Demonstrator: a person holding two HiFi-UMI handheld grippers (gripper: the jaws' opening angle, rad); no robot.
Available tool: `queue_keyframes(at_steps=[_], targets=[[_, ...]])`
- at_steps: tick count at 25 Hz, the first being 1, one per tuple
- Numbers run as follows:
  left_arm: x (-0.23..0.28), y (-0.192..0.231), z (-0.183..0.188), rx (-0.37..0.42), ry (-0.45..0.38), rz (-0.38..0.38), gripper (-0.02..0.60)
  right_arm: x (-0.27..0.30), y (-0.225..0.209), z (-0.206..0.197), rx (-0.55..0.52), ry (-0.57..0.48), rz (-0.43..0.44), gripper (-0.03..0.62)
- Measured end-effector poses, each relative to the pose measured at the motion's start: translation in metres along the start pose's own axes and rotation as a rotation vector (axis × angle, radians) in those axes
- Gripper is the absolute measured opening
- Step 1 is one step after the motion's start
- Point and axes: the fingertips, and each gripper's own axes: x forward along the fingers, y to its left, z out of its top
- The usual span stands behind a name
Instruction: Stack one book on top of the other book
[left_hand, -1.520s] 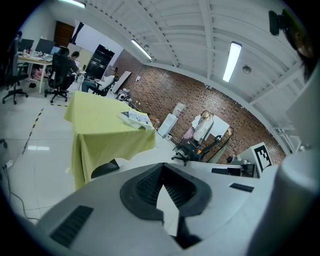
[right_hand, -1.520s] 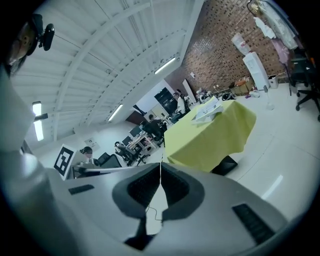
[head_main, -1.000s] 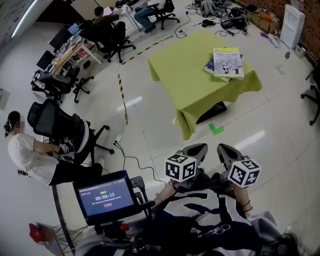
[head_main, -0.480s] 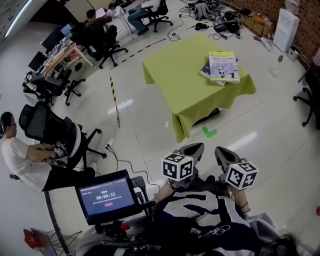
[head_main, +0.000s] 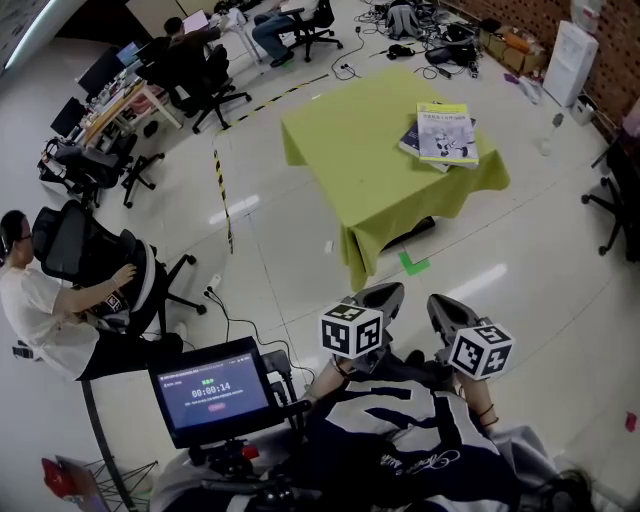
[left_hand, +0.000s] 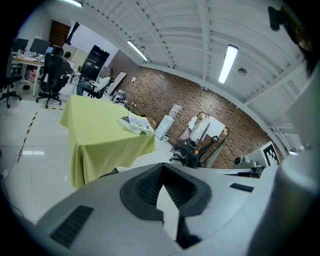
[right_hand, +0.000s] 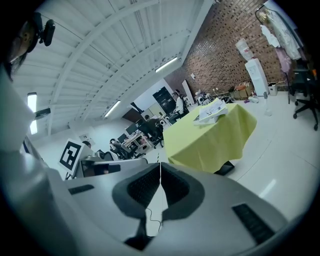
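Partly, the top book (head_main: 447, 133) hides the lower book (head_main: 410, 138).

You hold both tongs low in front of your chest, side by side and near each other, tips pointing forward and tilted a little downward. Your left tongs (head_main: 385, 296) are closed, the pads meeting at the tips with nothing between them. Your right tongs (head_main: 445, 306) are closed and empty too. The left cube (head_main: 352, 332) and the right cube (head_main: 480, 348) sit just behind the tips, and your forearms run back from them to your torso.
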Motion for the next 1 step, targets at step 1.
queue_keyframes(at_steps=[1], targets=[[-0.0004,0.0001,-0.0001,0.0,-0.001,-0.001,0.005,-0.0006,0.0,-0.0004,0.0,-0.001,-0.002,-0.003]])
